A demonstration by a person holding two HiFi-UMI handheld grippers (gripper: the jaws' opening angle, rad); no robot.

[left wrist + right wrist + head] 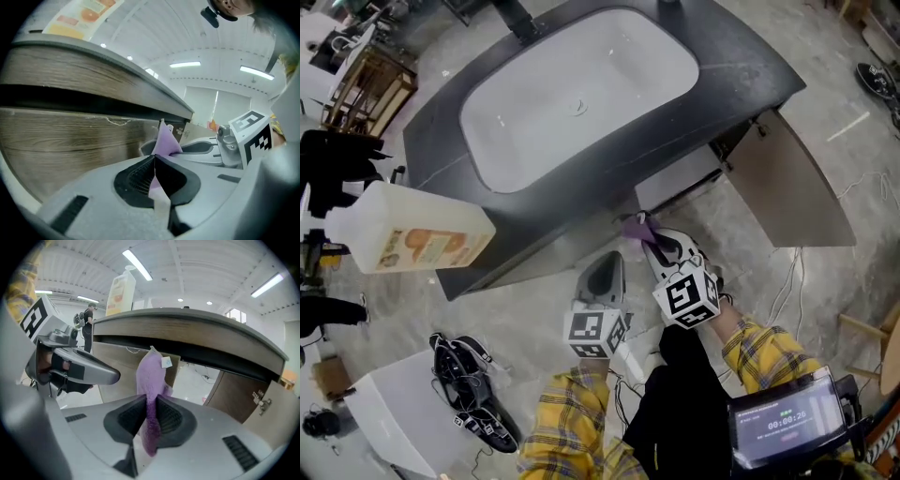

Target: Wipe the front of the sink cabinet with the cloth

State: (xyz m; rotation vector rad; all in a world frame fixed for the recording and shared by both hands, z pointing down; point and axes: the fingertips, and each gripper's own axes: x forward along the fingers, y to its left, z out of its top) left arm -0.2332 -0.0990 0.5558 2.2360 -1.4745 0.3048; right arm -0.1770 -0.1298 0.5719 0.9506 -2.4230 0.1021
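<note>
A purple cloth (636,226) (151,376) with a small white tag is pinched in my right gripper (651,240) (151,411). It stands up out of the jaws just under the dark countertop (741,66), close to the sink cabinet's wood-grain front (123,363) (70,140); I cannot tell whether it touches. My left gripper (607,269) (154,161) is shut, its tip a little left of the cloth (166,140) and apart from it. The white basin (581,94) lies above.
A cabinet door (797,183) (239,394) hangs open at the right. A white plastic bottle (412,230) stands on the counter's left end. On the floor are a white box (384,412), black straps (469,394), cables and a shoe (877,80).
</note>
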